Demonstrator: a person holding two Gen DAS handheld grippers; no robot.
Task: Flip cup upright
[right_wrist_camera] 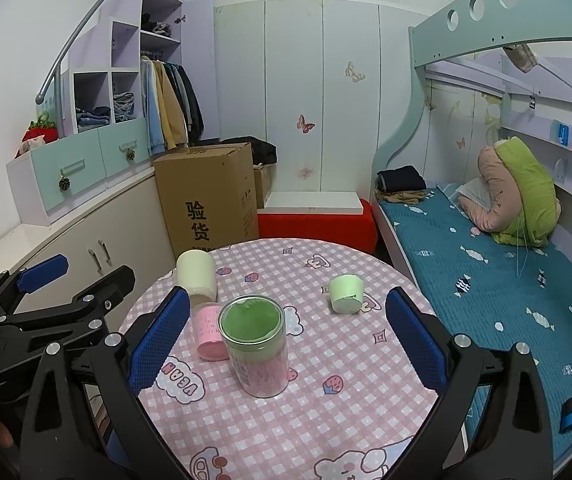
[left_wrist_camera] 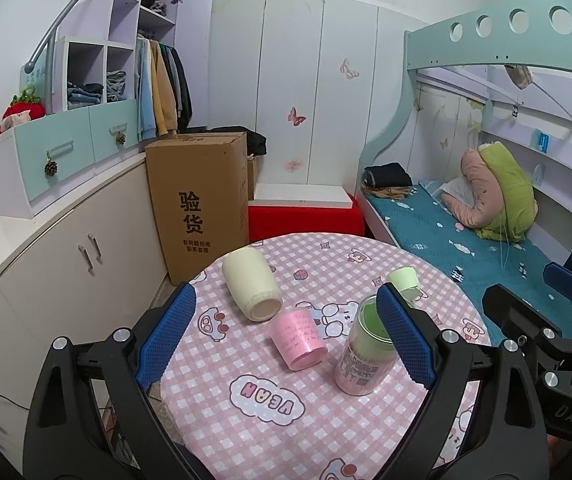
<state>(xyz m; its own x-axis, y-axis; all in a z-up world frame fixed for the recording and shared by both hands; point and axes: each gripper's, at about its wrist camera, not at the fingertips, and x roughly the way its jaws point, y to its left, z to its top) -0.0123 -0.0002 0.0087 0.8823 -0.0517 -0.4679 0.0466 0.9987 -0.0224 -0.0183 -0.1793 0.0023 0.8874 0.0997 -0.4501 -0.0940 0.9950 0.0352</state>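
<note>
On the round table with a pink checked cloth (left_wrist_camera: 270,432) (right_wrist_camera: 325,420) stand three cups. A cream cup (left_wrist_camera: 250,289) (right_wrist_camera: 196,277) lies on its side at the left. A pink cup (left_wrist_camera: 297,337) (right_wrist_camera: 208,336) stands upside down in the middle. A small green cup (left_wrist_camera: 402,280) (right_wrist_camera: 345,298) lies tipped at the right. A clear jar with a green lid (left_wrist_camera: 365,350) (right_wrist_camera: 254,350) stands upright. My left gripper (left_wrist_camera: 286,336) is open and empty, above the pink cup. My right gripper (right_wrist_camera: 286,340) is open and empty, around the jar's height.
A cardboard box (left_wrist_camera: 200,200) and a red stool (left_wrist_camera: 305,220) stand behind the table. A cabinet (left_wrist_camera: 66,264) runs along the left. A bunk bed (left_wrist_camera: 465,248) is at the right. The right gripper shows at the right edge of the left wrist view (left_wrist_camera: 545,320).
</note>
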